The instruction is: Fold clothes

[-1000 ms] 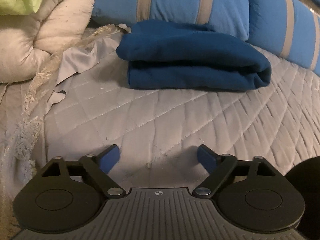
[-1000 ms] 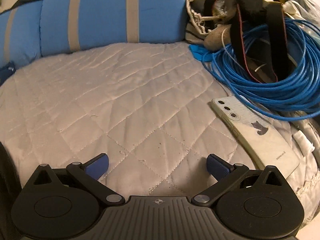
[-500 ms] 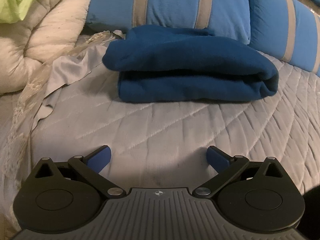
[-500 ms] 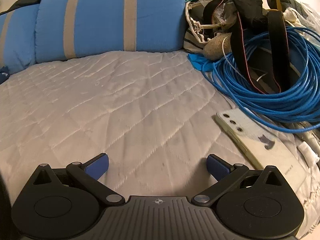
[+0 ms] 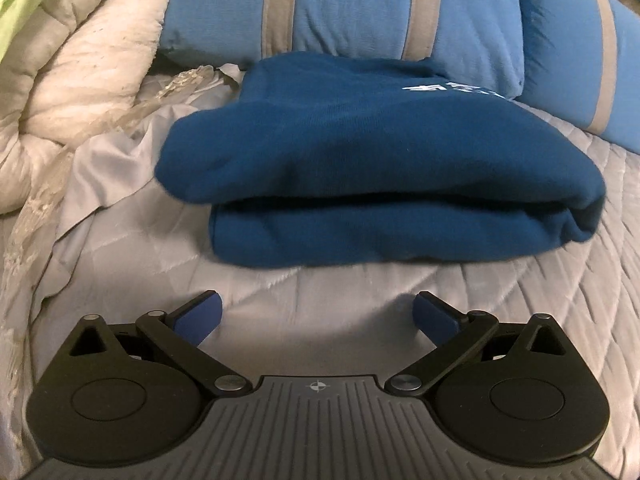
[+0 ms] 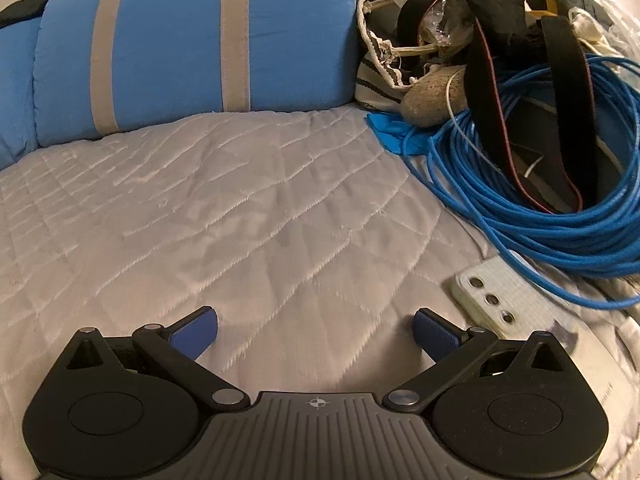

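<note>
Blue folded garment (image 5: 384, 176) lies before both grippers, jaws wide apart, holding nothing.

A quilted grey bedspread (image 6: 240, 208) covers the bed — blue grey-striped pillows (image 6: 192, 40) along its head, dim warm light.

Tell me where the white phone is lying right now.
In the right wrist view the white phone lies camera side up on the quilted bedcover, at lower right, just below the coil of blue cable and beside the open right tongs.
</note>
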A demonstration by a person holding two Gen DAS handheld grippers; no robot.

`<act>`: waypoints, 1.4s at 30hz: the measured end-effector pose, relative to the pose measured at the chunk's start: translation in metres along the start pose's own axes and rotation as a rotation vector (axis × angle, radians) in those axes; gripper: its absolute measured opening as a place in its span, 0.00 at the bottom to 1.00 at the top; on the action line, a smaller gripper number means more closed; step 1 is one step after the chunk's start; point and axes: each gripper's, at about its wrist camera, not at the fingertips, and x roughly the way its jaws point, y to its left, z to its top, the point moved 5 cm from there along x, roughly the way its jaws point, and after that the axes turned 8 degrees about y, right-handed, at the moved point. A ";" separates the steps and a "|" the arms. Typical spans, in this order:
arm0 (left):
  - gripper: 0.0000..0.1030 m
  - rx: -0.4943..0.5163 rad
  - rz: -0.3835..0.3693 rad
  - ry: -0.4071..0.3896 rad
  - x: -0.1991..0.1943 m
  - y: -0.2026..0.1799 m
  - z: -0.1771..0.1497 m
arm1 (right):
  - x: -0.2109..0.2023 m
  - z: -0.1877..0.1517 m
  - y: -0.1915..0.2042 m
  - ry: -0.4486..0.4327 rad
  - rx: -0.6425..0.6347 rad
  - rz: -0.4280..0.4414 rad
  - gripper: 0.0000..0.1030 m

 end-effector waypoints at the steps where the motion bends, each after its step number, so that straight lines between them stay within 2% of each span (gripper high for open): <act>1: 1.00 0.000 0.002 -0.002 0.002 0.000 0.002 | 0.002 0.002 0.000 0.001 0.003 0.003 1.00; 10: 1.00 -0.015 0.021 -0.009 0.019 -0.003 0.021 | 0.024 0.025 0.000 0.013 0.016 0.003 1.00; 12: 1.00 -0.017 0.021 -0.033 0.022 -0.004 0.022 | 0.027 0.028 -0.002 0.011 0.018 0.009 1.00; 14: 1.00 -0.022 0.026 -0.085 0.023 -0.006 0.018 | 0.027 0.025 -0.003 -0.017 0.024 0.015 1.00; 18: 1.00 -0.022 0.038 -0.131 0.021 -0.008 0.013 | 0.023 0.016 -0.001 -0.100 0.024 -0.007 1.00; 42: 1.00 -0.014 0.058 -0.140 0.023 -0.011 0.012 | 0.019 0.012 -0.005 -0.125 0.048 0.012 1.00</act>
